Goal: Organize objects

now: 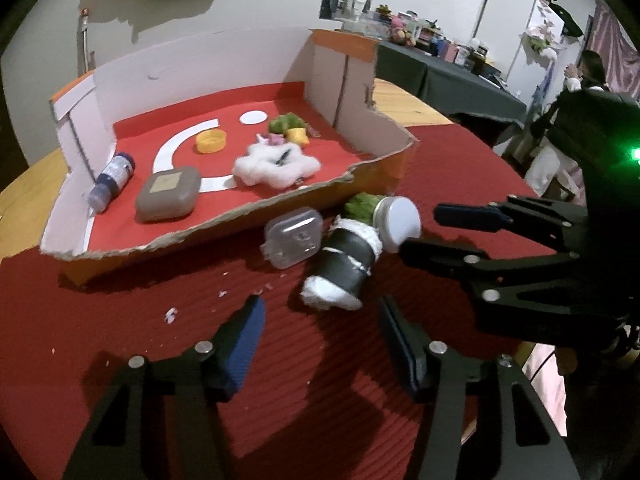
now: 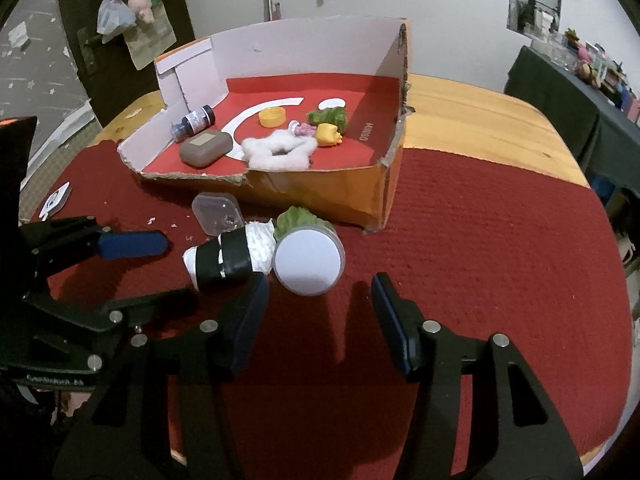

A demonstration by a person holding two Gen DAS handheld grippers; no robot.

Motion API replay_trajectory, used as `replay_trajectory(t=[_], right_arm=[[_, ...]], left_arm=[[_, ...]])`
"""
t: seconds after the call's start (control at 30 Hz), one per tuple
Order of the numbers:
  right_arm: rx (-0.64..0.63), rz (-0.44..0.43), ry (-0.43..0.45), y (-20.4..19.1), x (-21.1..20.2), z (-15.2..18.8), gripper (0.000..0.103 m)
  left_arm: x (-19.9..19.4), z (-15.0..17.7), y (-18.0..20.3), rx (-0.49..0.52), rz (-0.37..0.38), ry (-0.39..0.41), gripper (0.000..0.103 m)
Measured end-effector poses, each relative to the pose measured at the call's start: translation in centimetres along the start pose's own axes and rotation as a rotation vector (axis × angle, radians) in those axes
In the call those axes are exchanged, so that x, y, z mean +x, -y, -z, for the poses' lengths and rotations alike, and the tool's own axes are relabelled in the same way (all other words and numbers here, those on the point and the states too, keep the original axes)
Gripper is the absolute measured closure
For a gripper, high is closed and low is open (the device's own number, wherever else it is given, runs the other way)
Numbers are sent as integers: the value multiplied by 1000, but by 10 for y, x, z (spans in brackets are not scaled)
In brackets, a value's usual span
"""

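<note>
Left tongs (image 1: pixel 320 332), right tongs (image 2: pixel 320 312): half-open, empty, over red-clothed counter (image 2: pixel 480 240); black-banded white cylinder (image 1: pixel 344 268) lies between them.

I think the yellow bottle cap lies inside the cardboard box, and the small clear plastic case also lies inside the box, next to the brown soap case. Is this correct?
Not entirely. The yellow bottle cap does lie inside the cardboard box, but the small clear plastic case lies outside it, on the red cloth before the torn front wall. The brown soap case is inside. The right wrist view shows this clearly.

Black-wrapped cup (image 1: pixel 344 264) toppled beside white-lidded jar (image 1: pixel 398 222)
</note>
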State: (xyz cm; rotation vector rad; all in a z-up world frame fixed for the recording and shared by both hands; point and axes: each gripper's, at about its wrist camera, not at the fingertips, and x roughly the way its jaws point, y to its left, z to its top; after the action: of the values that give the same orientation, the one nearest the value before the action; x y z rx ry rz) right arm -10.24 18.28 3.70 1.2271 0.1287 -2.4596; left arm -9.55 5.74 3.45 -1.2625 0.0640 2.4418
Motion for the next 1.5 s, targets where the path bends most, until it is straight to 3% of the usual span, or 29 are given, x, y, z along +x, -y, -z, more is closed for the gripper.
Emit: replay_trajectory(t=[0.5,0.6,0.77,1.13,1.5], right_arm=[[-10,0,-12,8,14,-10,51],[-11,0,-15,9,15,-11,51],[-17,-18,-25,6,18,-12,67],[-19,-29,-20,1,13,-11,67],[-36,-55,14,-17,-6,-13,67]], left_arm=[[17,-8,8,42,11,-27,45],[21,-10,9,47,14,-34,50],[23,-12,9,48,18,-35,62],[22,-14,9,27,46,-24,65],[-4,-3,-8,-15,29,19,65]])
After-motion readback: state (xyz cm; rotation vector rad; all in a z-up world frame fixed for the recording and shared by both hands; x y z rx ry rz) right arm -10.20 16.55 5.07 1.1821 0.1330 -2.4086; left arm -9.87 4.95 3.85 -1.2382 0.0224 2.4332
